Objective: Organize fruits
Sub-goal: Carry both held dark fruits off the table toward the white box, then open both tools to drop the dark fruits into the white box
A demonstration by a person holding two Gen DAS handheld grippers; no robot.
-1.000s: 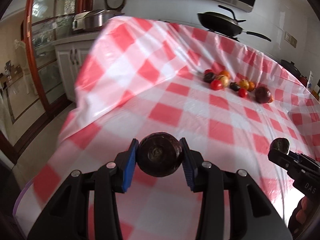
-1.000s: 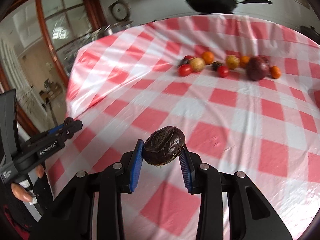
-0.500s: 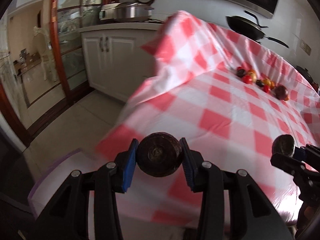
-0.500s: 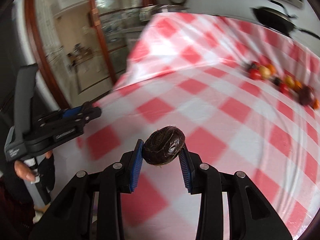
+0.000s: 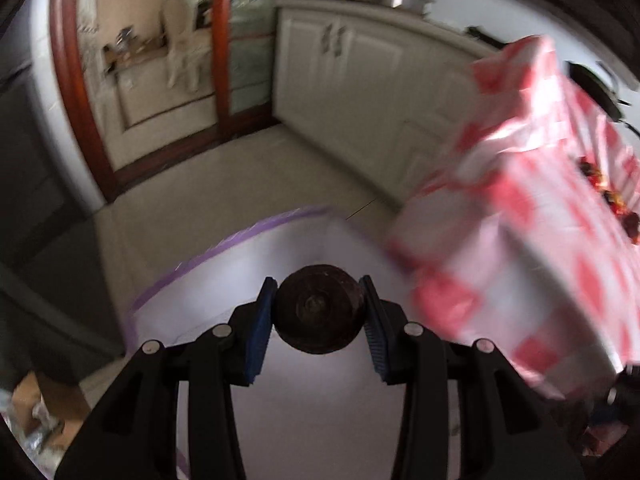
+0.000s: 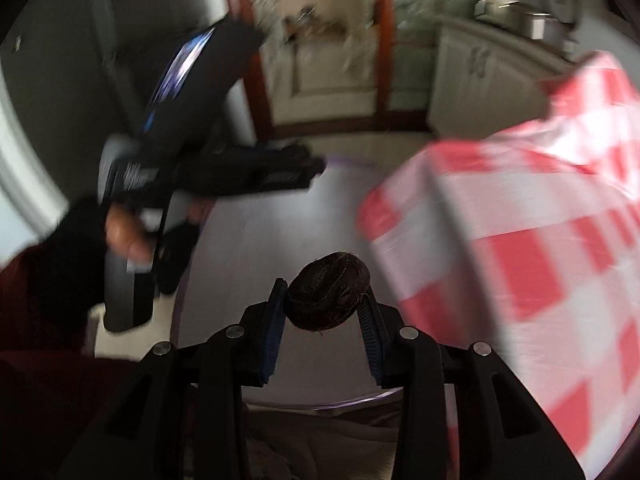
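Observation:
My left gripper [image 5: 318, 314] is shut on a round dark brown fruit [image 5: 318, 312], held above a white round surface with a purple rim [image 5: 224, 248]. My right gripper [image 6: 324, 306] is shut on a wrinkled dark brown fruit [image 6: 328, 296] above the same white surface [image 6: 256, 232]. The left gripper also shows blurred in the right wrist view [image 6: 224, 172], to the left and ahead. Several small fruits [image 5: 608, 196] lie far off on the red and white checked tablecloth [image 5: 540, 216] at the right.
The table's cloth-covered corner [image 6: 500, 232] stands close on the right of both grippers. White cabinets [image 5: 360, 60] and a wood-framed glass door [image 5: 224, 40] stand behind across a tiled floor [image 5: 224, 184]. A cardboard box [image 5: 40, 404] lies at the lower left.
Both grippers have swung left, off the table, each still holding its fruit. The checked table has slid to the right of both views, and the white purple-rimmed surface is now beneath them.

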